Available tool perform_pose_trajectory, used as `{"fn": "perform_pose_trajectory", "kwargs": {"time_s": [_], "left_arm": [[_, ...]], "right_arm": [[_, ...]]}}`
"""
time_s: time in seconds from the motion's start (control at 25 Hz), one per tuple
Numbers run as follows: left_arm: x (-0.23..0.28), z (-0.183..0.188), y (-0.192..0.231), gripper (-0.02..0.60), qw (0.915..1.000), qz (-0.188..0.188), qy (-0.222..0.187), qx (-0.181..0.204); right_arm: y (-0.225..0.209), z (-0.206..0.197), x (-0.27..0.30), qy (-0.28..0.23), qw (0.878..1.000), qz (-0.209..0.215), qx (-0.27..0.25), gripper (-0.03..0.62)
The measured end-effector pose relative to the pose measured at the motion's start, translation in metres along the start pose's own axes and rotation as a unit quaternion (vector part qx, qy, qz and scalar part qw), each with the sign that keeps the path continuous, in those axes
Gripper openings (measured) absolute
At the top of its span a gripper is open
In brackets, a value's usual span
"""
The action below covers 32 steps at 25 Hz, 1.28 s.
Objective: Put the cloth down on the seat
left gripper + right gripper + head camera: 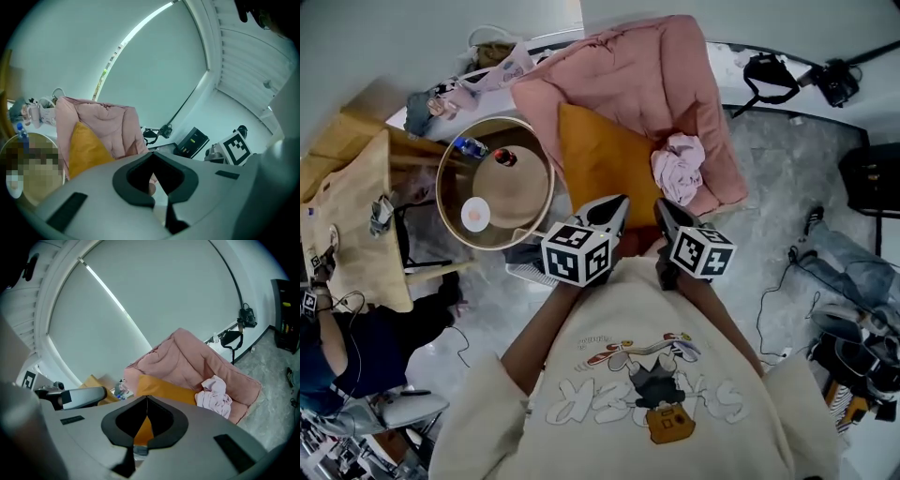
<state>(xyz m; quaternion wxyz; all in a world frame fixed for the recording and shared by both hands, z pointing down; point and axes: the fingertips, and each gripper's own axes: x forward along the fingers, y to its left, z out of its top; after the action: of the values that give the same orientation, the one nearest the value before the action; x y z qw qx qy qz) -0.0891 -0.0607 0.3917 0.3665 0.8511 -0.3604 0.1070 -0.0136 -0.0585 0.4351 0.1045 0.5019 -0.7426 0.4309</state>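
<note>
- Cream sweatshirt (628, 403), soft knit with a cartoon print across the chest, fills the bottom of the head view.
- Just beyond it, the left gripper (617, 208) and the right gripper (667, 211) are held side by side, apart from each other, over the front edge of the seat. Both are smooth pale-grey shells with dark pointed tips.
- Left gripper (153, 153): tips clenched together at a point, nothing between them.
- Right gripper (146, 398): jaws pressed tight along a thin seam, empty.
- An orange cushion (600, 159), flat and matte with crisp corners, lies on the left part of the seat.
- The cloth (680, 166), pale pink and crumpled into a loose heap, rests on the seat at its right edge, touching the cushion and apart from both grippers.
- The armchair (628, 66) is puffy, quilted pink fabric.
- A round table (450, 202) with a tan top and raised rim stands left of it.
</note>
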Motion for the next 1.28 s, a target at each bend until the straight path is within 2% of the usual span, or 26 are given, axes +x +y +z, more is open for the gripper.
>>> {"fn": "perform_pose_trajectory", "kwargs": {"time_s": [0.12,0.24,0.4,0.64,1.0,1.16,1.28], "left_arm": [[-0.015,0.003,0.001,0.005,0.9997,-0.013,-0.004,0.021],[-0.025,0.006,0.004,0.005,0.9991,-0.017,-0.007,0.038],[-0.032,0.004,0.007,0.005,0.9989,-0.016,-0.011,0.042],[-0.04,0.004,0.001,0.005,0.9969,-0.009,-0.012,0.077],[-0.036,-0.018,-0.007,0.005,0.9976,-0.011,0.014,0.066],[-0.037,-0.024,-0.005,0.005,0.9981,-0.002,0.015,0.061],[-0.037,-0.025,-0.004,0.005,0.9983,0.004,0.013,0.057]], "right_arm": [[0.007,-0.013,0.0,-0.002,1.0,-0.013,0.01,0.021],[0.017,-0.02,0.001,-0.005,1.0,-0.005,0.022,0.021],[0.038,-0.021,0.006,0.0,1.0,0.025,-0.011,0.021],[0.046,-0.026,0.006,0.004,0.999,0.027,-0.019,0.021],[0.044,-0.039,0.0,0.011,0.999,0.039,-0.015,0.021],[0.04,-0.047,0.005,0.032,0.999,0.039,-0.011,0.021],[0.047,-0.049,0.004,0.029,0.998,0.058,-0.016,0.02]]}}
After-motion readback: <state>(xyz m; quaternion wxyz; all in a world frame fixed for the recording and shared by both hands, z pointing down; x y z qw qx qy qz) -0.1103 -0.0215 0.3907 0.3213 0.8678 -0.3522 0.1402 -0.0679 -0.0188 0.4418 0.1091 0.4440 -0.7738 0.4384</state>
